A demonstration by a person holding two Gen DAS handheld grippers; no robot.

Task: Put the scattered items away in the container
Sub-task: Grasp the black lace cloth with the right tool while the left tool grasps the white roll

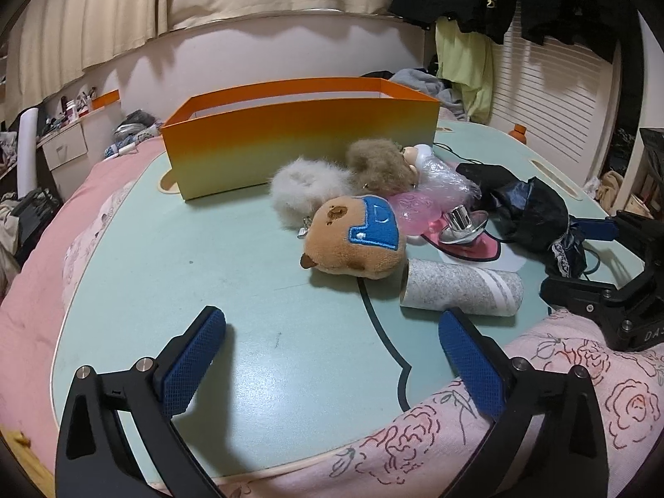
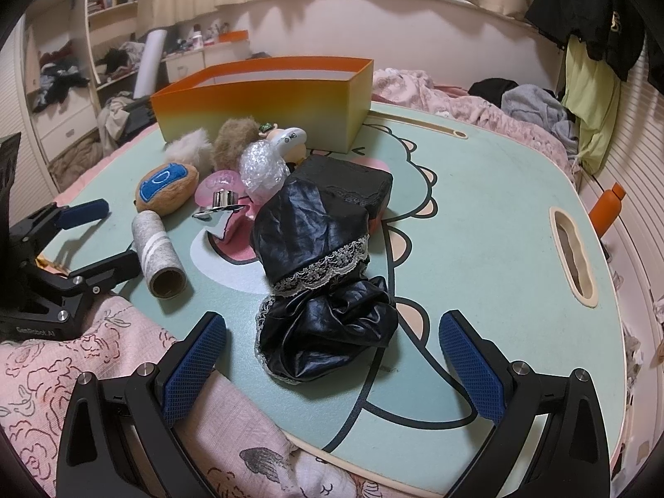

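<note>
Both tools idle at the near edge of the counter (image 1: 145, 257), a mint lap board with a cartoon print, resting on a pink floral quilt (image 2: 62, 373).

Left tool (image 1: 332, 357): fingers spread wide, nothing between them, only bare board. Right tool (image 2: 332, 357): also spread and empty, with the black cloth (image 2: 315, 249) lying just ahead of its gap.

Box (image 1: 299, 141): open-topped, stiff card, orange fading to yellow, standing at the far side of the board. Its inside is hidden from here. No item sits visibly in it, so sorting looks not yet begun.

Items lie heaped in front of the box, most of them touching:
- bear plush (image 1: 352, 245), tan pile with a blue stitched patch, lying on its side
- two fur puffs, white (image 1: 307, 186) and brown (image 1: 377, 166), soft, against the box wall
- roll (image 1: 460, 290), grey speckled tube with white stripes, on its side, likely to roll if nudged
- pink clear plastic piece (image 1: 415, 207) and a chrome part (image 1: 460, 224), hard and glossy
- crinkled bubble wrap (image 2: 265, 166)
- black cloth, slick and limp, lace-trimmed

Judgement: the roll lies nearest the left tool, the cloth nearest the right; the cloth will bunch when pinched.
</note>
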